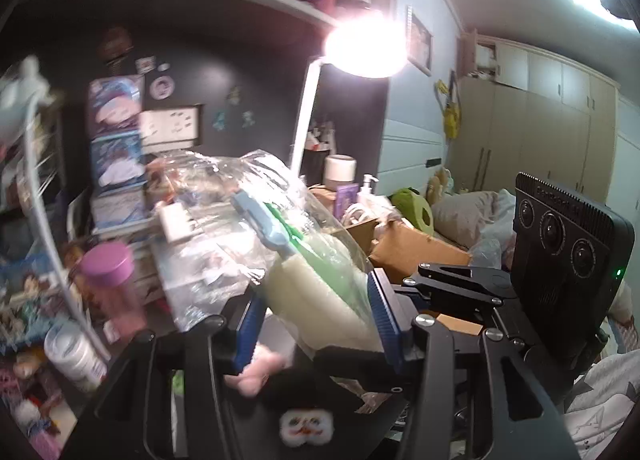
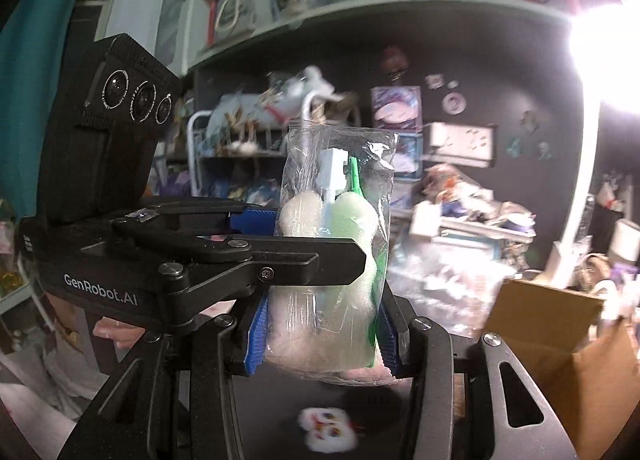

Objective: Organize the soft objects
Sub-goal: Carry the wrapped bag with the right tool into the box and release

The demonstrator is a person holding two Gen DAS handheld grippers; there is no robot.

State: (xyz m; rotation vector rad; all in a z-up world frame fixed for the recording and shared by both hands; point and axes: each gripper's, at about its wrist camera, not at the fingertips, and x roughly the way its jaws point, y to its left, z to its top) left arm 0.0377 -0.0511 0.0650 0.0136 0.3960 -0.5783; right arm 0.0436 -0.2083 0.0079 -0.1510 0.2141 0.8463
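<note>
Jaws of both the left gripper (image 1: pixel 316 320) and right gripper (image 2: pixel 324 334) clamp 1 clear sponge bag (image 2: pixel 332 244), raised clear above the dark worktop (image 2: pixel 280 412).

I see a clear plastic bag of sponges (image 2: pixel 334 244) at frame centre in the right wrist view, standing roughly upright, clear of the dark surface below. Inside: a white foam piece on the left and a pale green one on the right, with a pale blue handle and a green handle rising toward the crinkled, sealed top. In the left wrist view the same bag (image 1: pixel 316 284) sits low centre and leans toward upper left, its loose clear top spreading wide. Below it, bottom centre, a small white fuzzy face-like item (image 2: pixel 328 430) lies flat on the dark surface; blurred.
</note>
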